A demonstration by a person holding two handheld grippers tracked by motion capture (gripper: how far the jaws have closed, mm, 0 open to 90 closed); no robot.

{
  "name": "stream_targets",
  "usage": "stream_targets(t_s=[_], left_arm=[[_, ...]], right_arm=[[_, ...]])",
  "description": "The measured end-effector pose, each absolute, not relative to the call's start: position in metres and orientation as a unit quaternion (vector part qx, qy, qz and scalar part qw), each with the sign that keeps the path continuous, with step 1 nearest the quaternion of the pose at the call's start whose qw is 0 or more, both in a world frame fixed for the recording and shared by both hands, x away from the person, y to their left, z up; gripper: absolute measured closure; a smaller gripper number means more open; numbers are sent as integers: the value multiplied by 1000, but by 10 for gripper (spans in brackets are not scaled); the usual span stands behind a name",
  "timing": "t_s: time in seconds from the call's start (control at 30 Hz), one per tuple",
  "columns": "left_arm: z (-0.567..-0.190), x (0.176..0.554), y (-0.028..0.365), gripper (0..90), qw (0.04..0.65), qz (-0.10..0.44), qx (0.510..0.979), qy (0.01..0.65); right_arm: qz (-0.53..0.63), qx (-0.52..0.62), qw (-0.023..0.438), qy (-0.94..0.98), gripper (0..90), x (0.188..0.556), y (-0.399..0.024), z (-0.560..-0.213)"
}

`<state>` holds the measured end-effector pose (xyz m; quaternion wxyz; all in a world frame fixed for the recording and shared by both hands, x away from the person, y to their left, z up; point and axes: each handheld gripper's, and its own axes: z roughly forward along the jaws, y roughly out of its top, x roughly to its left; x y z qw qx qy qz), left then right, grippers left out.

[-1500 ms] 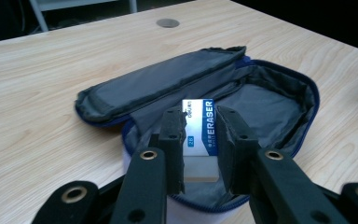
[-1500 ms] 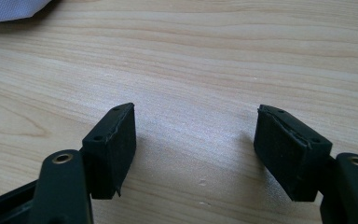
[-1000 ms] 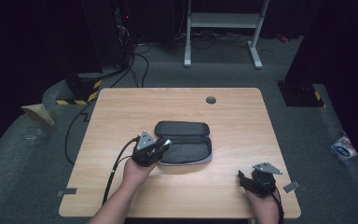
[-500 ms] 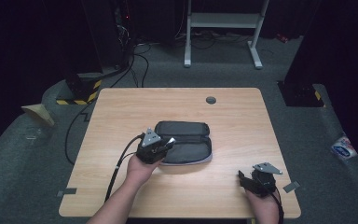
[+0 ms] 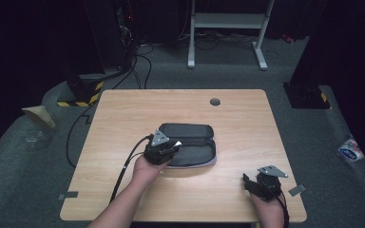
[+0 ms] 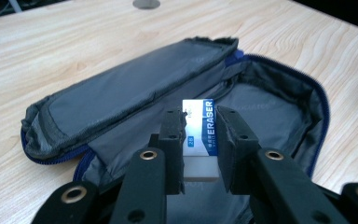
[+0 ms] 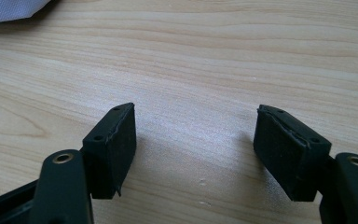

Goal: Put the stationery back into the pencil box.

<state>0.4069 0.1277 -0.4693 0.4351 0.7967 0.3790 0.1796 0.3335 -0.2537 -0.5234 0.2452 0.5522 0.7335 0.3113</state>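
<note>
A dark grey pencil case (image 5: 190,145) (image 6: 121,93) lies unzipped in the middle of the table, its lid folded back. My left gripper (image 5: 168,148) (image 6: 200,140) hovers over the open case, shut on a white eraser (image 6: 198,135) with a blue sleeve. The eraser sits upright between the pads, above the grey lining. My right gripper (image 5: 248,183) (image 7: 196,149) rests near the table's front right edge, open, with only bare wood between its fingers.
The wooden table (image 5: 123,123) has a round grey cable cap (image 5: 215,101) near its far edge. A black cable (image 5: 126,166) trails from the left gripper toward the front. Dark floor, a stand and cables lie beyond the table.
The left gripper with the eraser has shifted slightly over the open case. The right gripper has stayed in place.
</note>
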Motion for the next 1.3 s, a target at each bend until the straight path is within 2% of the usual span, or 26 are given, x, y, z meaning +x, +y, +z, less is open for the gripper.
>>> stream_targets(t_s=[0.73,0.8,0.87,0.93,1.23,1.3], left_arm=[[-486,413,115,719,383,178,825,374],[-486,412,115,679,384,180,825,373],[-484,409,115,573,388,190,823,370],[-479,405,119,532,402,201,815,367],[-467,401,158,456,430,204,784,397],[-466,399,181,444,436,208,772,414]], right_arm=[[312,551,246,734,297,334,-254,-523],[312,551,246,734,297,334,-254,-523],[312,551,246,734,297,334,-254,-523],[312,551,246,734,297,334,-254,-523],[312,551,246,734,297,334,-254,-523],[312,552,246,734,297,334,-254,-523]])
